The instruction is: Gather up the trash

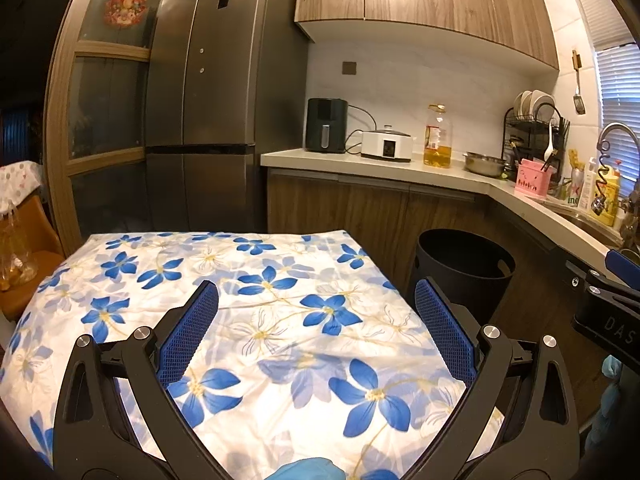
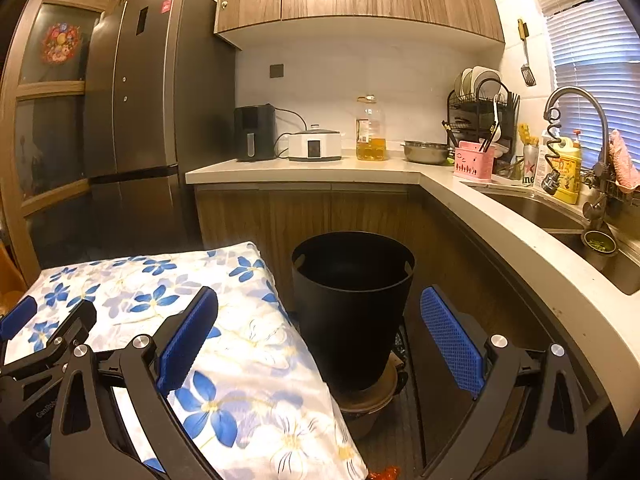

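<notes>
A black round trash bin (image 2: 352, 304) stands on the floor to the right of a table under a blue-flowered white cloth (image 1: 256, 320). In the left wrist view the bin (image 1: 466, 268) shows past the table's right edge. My left gripper (image 1: 316, 300) hovers open over the cloth with nothing between its blue pads. My right gripper (image 2: 320, 312) is open too, empty, held in front of the bin, its left finger over the cloth's edge. Something orange (image 2: 384, 472) lies on the floor at the bottom edge. I see no trash on the cloth.
An L-shaped counter (image 2: 500, 216) runs behind and to the right, with a sink (image 2: 560, 216), tap, dish rack (image 2: 484, 116), oil bottle (image 2: 372, 128) and appliances. A dark fridge (image 1: 216, 100) stands behind the table. Brown bowls (image 2: 368, 396) sit under the bin. An orange chair (image 1: 28, 256) is at left.
</notes>
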Available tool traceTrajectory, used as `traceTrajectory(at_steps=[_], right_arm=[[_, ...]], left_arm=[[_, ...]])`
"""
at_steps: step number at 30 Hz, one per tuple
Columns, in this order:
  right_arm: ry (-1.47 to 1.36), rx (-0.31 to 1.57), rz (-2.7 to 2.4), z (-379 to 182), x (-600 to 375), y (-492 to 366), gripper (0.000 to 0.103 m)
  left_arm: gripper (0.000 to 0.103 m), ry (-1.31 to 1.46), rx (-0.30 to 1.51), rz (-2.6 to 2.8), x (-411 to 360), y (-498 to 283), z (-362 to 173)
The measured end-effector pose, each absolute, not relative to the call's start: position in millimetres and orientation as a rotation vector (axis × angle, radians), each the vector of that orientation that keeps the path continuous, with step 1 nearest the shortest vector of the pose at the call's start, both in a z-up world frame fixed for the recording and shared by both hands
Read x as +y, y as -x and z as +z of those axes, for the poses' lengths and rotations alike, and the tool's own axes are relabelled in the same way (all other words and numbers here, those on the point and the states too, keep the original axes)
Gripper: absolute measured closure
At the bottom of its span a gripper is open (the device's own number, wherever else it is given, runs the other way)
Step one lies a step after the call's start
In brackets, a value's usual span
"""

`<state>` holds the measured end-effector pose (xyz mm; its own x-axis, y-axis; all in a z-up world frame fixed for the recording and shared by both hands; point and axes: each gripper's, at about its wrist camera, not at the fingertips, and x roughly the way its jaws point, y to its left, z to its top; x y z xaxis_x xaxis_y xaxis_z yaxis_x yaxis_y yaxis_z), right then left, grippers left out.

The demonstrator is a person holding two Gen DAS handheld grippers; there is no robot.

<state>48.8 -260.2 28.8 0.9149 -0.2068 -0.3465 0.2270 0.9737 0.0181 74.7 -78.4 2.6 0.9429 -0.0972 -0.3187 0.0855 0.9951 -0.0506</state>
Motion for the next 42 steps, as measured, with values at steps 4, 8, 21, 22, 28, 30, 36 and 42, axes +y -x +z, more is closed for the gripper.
traceTrajectory(at_steps=[4,8,21,22,28,30,36,42], right_arm=[[-0.050,0.349,-0.223,30.1,-253.7,-36.5,0.006],[-0.045,0.344,-0.220,32.4,-248.3,-28.6,0.006],[-0.026,0.322,-0.209,37.5,-236.2,-19.0,0.006],[-0.026,0.321,-0.207,37.7,-236.2,-19.4,0.006],[-0.026,0.317,-0.213,38.1,-235.0,-19.3,0.006],[-0.025,0.315,-0.211,38.7,-234.9,-19.3,0.006],[-0.025,0.308,-0.209,41.4,-235.2,-18.5,0.006],[-0.025,0.305,-0.204,43.0,-234.4,-18.7,0.006]], left_arm=[[0.006,0.043,0.325,-0.102,-74.5,-63.1,3.2],[0.006,0.047,0.322,-0.105,-71.9,-53.6,3.4],[0.006,0.063,0.308,-0.101,-62.7,-38.4,7.3],[0.006,0.065,0.308,-0.101,-62.2,-38.3,7.3],[0.006,0.070,0.309,-0.108,-61.6,-38.6,8.1],[0.006,0.071,0.310,-0.109,-61.7,-38.6,8.3],[0.006,0.069,0.304,-0.108,-61.7,-38.1,10.1],[0.006,0.070,0.303,-0.109,-61.5,-38.1,10.1]])
